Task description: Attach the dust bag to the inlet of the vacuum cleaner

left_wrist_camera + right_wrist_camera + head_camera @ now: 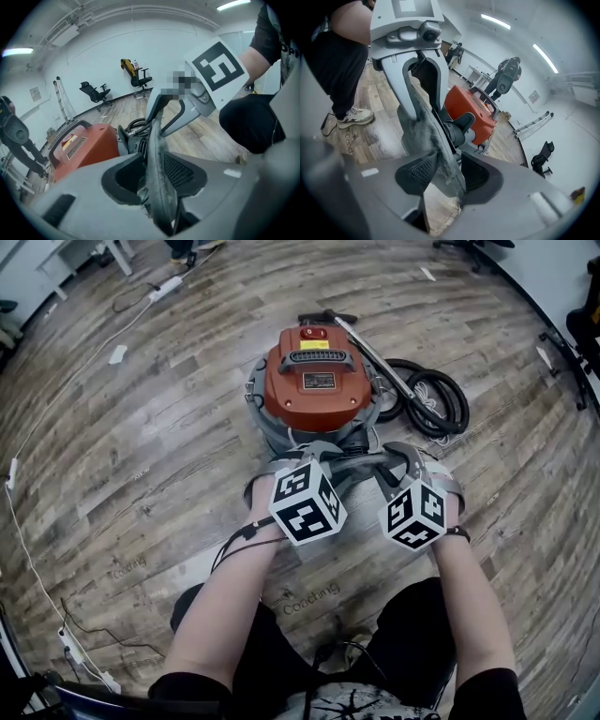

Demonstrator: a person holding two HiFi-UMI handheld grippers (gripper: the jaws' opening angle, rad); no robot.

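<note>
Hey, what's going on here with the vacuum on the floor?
A person works over the orange vacuum with a claw in each hand. A grey dust bag sits between the open jaws of the left claw and the right claw, right at the black inlet. Whether it's seated there isn't clear.

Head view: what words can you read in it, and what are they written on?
"Coochang", as best I can read it: printed on the floor.
Yellow label on the vacuum cleaner: too small to read.
Dark plate below it: too small to read.
</note>
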